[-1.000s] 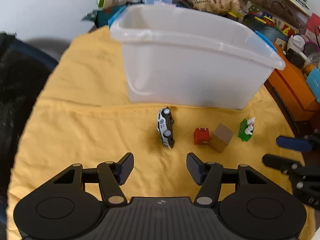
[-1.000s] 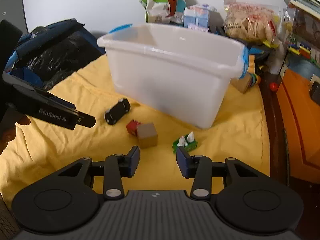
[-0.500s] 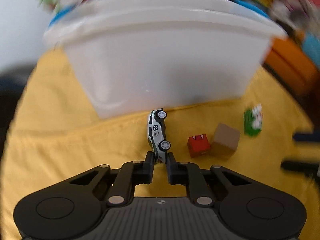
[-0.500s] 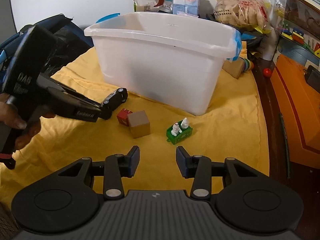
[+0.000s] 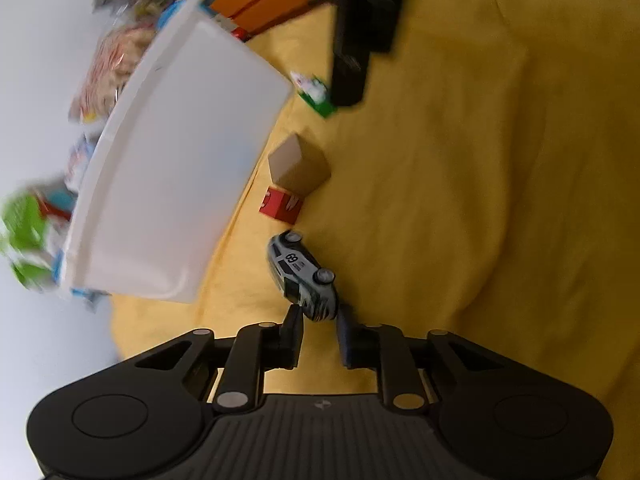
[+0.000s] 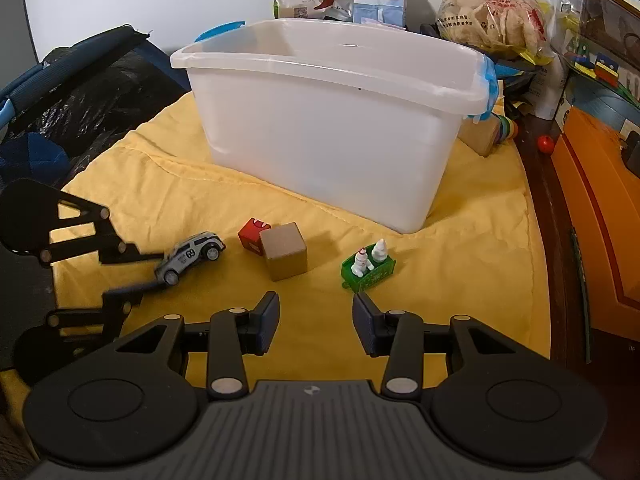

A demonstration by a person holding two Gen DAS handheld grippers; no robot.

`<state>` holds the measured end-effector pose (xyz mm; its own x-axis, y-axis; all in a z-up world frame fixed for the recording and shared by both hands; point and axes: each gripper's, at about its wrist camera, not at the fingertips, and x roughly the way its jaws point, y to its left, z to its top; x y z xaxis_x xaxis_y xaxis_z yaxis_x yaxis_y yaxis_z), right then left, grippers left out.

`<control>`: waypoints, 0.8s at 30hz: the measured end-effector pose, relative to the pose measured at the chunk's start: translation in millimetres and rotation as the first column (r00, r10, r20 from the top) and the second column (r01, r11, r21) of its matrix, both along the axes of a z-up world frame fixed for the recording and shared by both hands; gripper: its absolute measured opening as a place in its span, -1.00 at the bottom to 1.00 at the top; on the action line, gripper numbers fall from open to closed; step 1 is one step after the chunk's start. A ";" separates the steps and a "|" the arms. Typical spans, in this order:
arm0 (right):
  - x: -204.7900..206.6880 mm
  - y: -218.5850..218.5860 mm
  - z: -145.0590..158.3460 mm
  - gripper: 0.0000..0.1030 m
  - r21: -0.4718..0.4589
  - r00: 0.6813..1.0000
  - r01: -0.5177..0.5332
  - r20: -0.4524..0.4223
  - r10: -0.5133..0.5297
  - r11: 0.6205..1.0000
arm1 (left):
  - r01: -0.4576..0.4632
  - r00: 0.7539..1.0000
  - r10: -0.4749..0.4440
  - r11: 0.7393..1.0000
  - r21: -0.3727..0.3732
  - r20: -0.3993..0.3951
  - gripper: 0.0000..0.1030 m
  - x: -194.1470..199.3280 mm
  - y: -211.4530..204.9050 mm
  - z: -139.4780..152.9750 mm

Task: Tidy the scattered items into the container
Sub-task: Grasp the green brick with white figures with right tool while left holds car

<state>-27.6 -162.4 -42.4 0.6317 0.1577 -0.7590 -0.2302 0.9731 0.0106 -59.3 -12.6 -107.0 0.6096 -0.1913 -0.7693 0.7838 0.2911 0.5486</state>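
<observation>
Toy car (image 5: 303, 277) sits pinched at one end between the two fingers of the left gripper (image 5: 319, 317) in the left wrist view. This view is tipped on its side. The car is grey with a 69 on it, over the yellow cloth (image 5: 460, 200). A red block (image 5: 280, 204) and a brown cube (image 5: 299, 166) lie past it, beside the white bin (image 5: 180, 168).

From the right wrist view, the right gripper (image 6: 315, 316) is wide open and holds nothing. It hangs over the cloth, near a small green toy (image 6: 368, 266) with two white figures. The green toy lies in front of the bin, apart from the cube.
</observation>
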 end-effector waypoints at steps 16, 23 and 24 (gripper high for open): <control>59.3 -30.5 -31.9 -0.14 0.146 0.958 0.281 -0.096 -0.269 0.949 | -0.639 0.746 0.404 0.659 -0.397 -0.529 -0.34 90.7 26.4 16.8; 55.6 -22.6 -36.4 -0.54 0.016 0.981 0.182 -0.075 -0.181 0.983 | -0.655 0.731 0.411 0.646 -0.391 -0.545 -0.37 94.4 24.7 9.6; 52.9 -23.9 -35.5 -0.54 0.022 0.981 0.177 -0.081 -0.174 0.984 | -0.662 0.724 0.410 0.638 -0.393 -0.555 -0.38 95.1 26.2 10.7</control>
<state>25.3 -186.3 -77.9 0.5901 0.0724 -0.8041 -0.0533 0.9973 0.0506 35.8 13.6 -96.3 0.4200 -0.3739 -0.8269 0.4803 0.8647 -0.1471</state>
